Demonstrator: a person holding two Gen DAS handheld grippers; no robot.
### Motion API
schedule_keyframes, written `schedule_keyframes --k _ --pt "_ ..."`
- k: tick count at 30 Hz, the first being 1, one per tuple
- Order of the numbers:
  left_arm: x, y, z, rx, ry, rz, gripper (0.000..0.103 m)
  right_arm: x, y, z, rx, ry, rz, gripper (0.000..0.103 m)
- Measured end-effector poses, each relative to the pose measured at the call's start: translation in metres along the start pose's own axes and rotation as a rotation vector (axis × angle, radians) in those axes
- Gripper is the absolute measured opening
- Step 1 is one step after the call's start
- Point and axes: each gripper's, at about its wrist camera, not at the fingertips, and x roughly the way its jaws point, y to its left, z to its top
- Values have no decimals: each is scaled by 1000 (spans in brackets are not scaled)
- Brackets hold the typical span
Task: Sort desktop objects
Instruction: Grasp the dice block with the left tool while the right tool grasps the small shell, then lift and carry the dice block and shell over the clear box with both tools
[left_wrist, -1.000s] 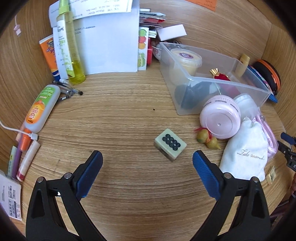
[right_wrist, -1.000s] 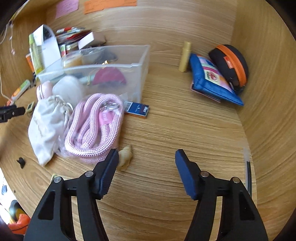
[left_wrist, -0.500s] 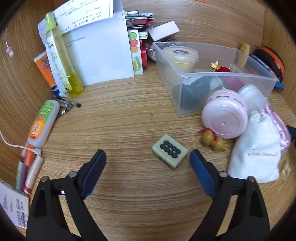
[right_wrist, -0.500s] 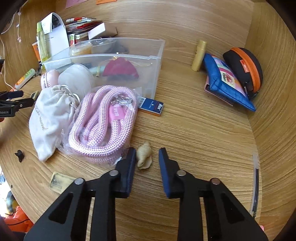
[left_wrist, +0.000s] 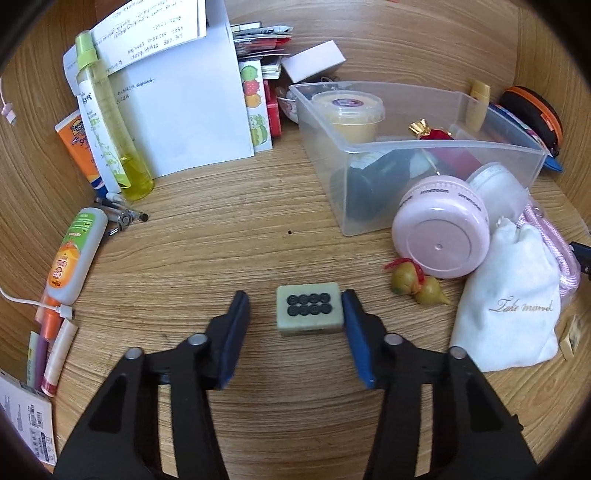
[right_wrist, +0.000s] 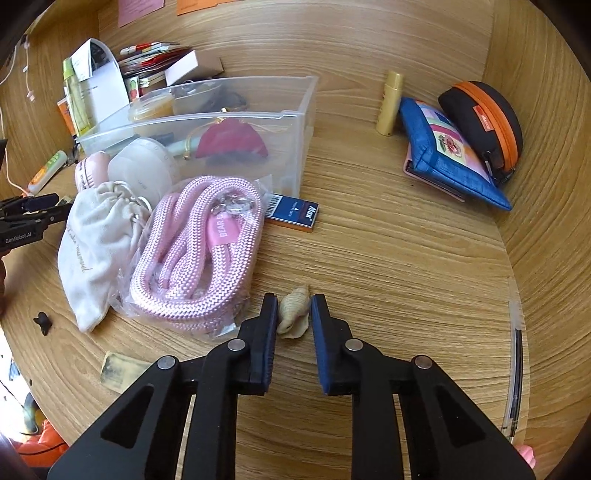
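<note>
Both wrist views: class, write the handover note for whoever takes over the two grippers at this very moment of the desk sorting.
Left gripper: open, its jaws have just been closing around the tile; one pad is at the tile's side, the other is apart.
Right gripper: shut on the shell, which lies on the desk.
Done: a few things already lie in the clear bin.
Left: grip the tile, then lift tile and shell, probably into the bin. The white pouch, pink rope and pink round case lie outside it.
</note>
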Motion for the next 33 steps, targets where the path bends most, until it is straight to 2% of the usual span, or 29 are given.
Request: schedule_keyframes --k 2,6,11,26,31,33 --pt "-1 -2 -1 6 -3 -7 34 -1 -1 1 6 -4 -9 17" --pt "-4 -6 -3 21 -18 38 34 -4 -8 5 28 -15 -6 17" --pt "-11 -4 -4 3 -38 53 33 -6 -14 9 45 -21 13 17" --pt "-52 -16 18 0 -172 13 32 -29 -7 37 16 -106 32 17" --pt "-55 -14 16 0 -168 12 32 -34 3 45 -14 -126 44 17" --pt "-52 -9 13 -7 -150 8 38 -35 6 46 -21 -129 49 17"
